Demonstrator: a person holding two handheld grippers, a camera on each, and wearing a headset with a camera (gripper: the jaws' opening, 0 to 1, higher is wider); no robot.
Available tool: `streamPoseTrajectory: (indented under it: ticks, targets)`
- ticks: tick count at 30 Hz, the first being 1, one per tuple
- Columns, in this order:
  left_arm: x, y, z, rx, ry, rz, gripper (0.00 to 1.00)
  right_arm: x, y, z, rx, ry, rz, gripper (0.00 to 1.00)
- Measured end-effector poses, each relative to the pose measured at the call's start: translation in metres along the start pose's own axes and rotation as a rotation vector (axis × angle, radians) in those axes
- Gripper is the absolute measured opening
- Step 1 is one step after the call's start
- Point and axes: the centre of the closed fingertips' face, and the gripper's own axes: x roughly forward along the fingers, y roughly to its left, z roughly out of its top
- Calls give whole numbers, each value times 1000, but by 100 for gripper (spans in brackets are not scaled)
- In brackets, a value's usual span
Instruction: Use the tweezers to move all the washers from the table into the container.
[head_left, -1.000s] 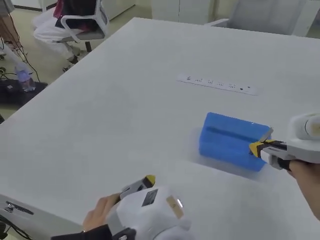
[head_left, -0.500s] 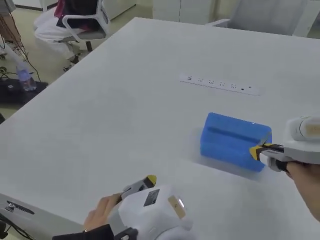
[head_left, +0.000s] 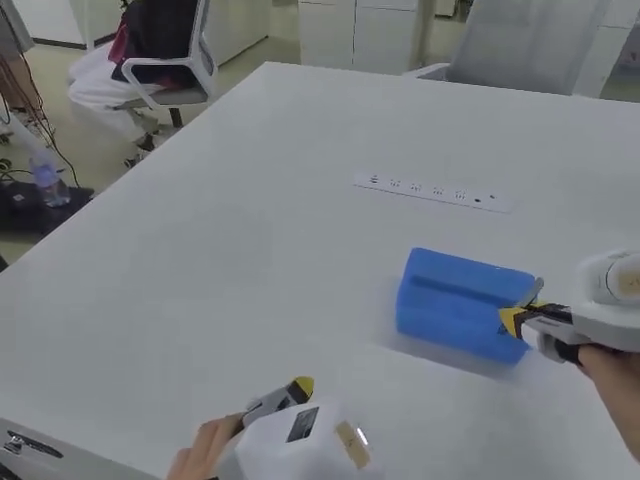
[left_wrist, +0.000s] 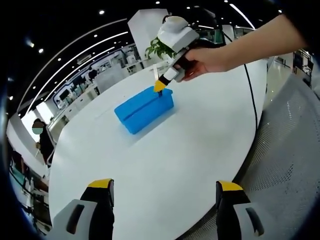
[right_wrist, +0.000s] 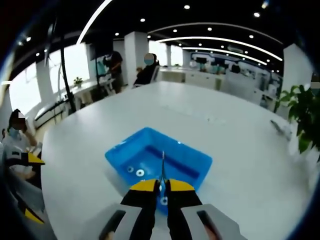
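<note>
Head view: I log a white table (head_left: 250, 230) carrying a blue container (head_left: 450, 320), open-topped, its inside mostly hidden at this angle, so no contents are readable. At the right edge the right gripper (head_left: 513, 320) enters with its body cut off by the frame. A thin grey tip of the tweezers (head_left: 536, 289) pokes up past its yellow jaw tips at the container's near right corner. At the bottom edge sits the left gripper (head_left: 297, 387), well apart from the container. It shows one yellow tip, the rest is covered by its white housing, and the left hand (head_left: 195, 445) behind it is partly cut off, so I cannot tell its jaw state from here. Also listed: a white power strip (head_left: 432, 189) beyond the container, an office chair (head_left: 165, 50) off the far left corner, and a bottle (head_left: 43, 178) on the floor. Left gripper view: its own two jaws stand wide apart with nothing between them, over the table edge. Ahead lies the container, with the right gripper, gripped by the right hand (left_wrist: 210, 57), above its far end, and the tweezers are too thin to separate. Right gripper view: the jaws are pressed together on the tweezers, whose points hang over the container's interior. Two washers (right_wrist: 140, 173) lie on its floor just left of the points. I cannot tell whether the points carry anything.
</note>
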Motion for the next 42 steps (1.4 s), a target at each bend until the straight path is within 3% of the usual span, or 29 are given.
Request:
streamPoseTrajectory:
  ticks: [3,6,9,12,19,21,24,27,28,31,32,35,38,42]
  targets:
    - [-1,-2,2,-7,-8,-14,84,-10,3,10,5,-38,5,3]
    - [-5,-4,12,-50,-63,-46,77,-21,11,18,8,-75,23,3]
    - [-10,-4,22,-131,-112,-91,73,-37,26,24,-7,-101,62,3]
    - [-19,1,33,-225,-155,-123,70,-48,34,26,-48,-111,63,3]
    - [-35,4,58,-147,-198,-167,55,-71,57,23,-92,-121,141,3]
    - [-39,6,71,-97,-237,-167,49,-76,66,17,-105,-108,171,3]
    - [-44,3,84,-98,-250,-202,47,-83,83,-1,-129,-59,250,4]
    - [-50,1,105,-116,-295,-256,39,-89,96,-15,-177,-21,322,3]
    - [-50,1,109,-113,-301,-261,37,-90,97,-18,-178,-11,316,3]
    - [-47,0,117,-85,-299,-275,29,-93,97,-23,-210,-14,298,3]
    - [-47,-3,120,-83,-307,-302,27,-94,98,-25,-205,-9,303,3]
    - [-47,-7,128,-66,-314,-330,23,-99,106,-29,-204,7,355,4]
    - [-48,-10,137,-11,-321,-341,18,-102,115,-36,-239,30,385,3]
    - [-45,-21,146,24,-311,-398,14,-103,130,-52,-278,73,441,3]
